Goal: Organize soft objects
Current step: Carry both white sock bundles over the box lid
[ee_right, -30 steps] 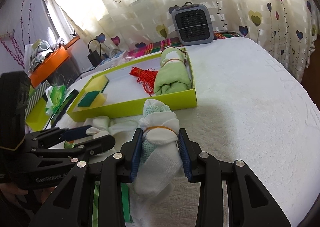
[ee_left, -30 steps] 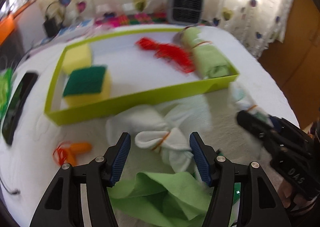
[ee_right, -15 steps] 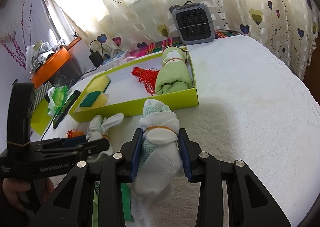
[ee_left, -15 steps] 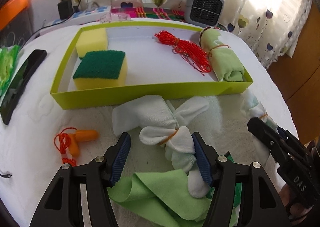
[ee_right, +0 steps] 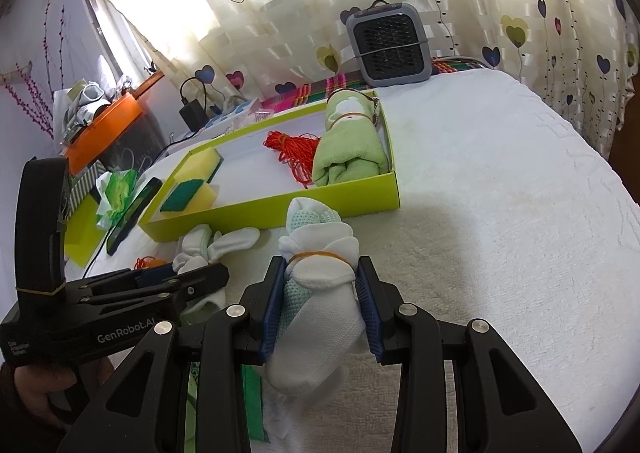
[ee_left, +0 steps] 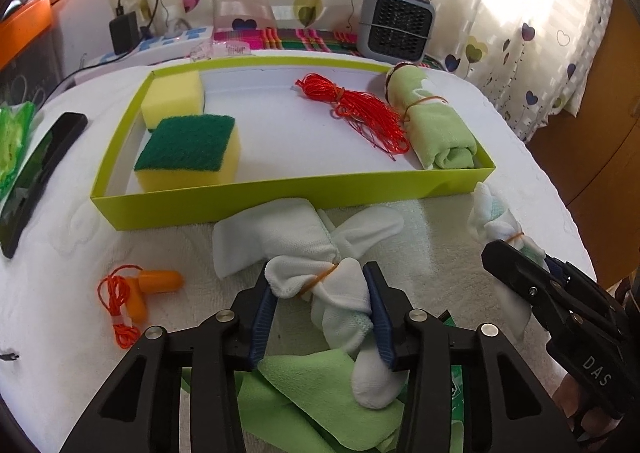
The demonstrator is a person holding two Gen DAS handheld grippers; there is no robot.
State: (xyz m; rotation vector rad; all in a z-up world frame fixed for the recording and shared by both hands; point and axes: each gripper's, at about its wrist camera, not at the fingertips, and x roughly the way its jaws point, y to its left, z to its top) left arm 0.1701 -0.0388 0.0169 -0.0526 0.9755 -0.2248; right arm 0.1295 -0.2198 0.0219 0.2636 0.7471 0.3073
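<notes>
My left gripper point(ee_left: 320, 285) points down at a white sock bundle point(ee_left: 304, 241) tied with a rubber band. Its jaws are closing, and the blue pads touch the bundle on both sides. The bundle lies on the white bedcover in front of a lime-green box point(ee_left: 280, 193). My right gripper point(ee_right: 320, 269) is shut on a second white sock bundle point(ee_right: 316, 293), also banded, held just right of the first. The box holds two sponges point(ee_left: 188, 153), a red cord point(ee_left: 360, 113) and a rolled green towel point(ee_left: 436, 129).
A loose green cloth point(ee_left: 288, 393) lies under the left gripper. Orange earplugs on a cord point(ee_left: 152, 281) sit at the left, and a black phone point(ee_left: 40, 169) lies further left. A grey fan point(ee_left: 394, 29) stands behind the box. Open bedcover stretches to the right point(ee_right: 500, 193).
The left jaws have narrowed from wide open onto the white sock bundle. The right gripper and its bundle have not moved.
</notes>
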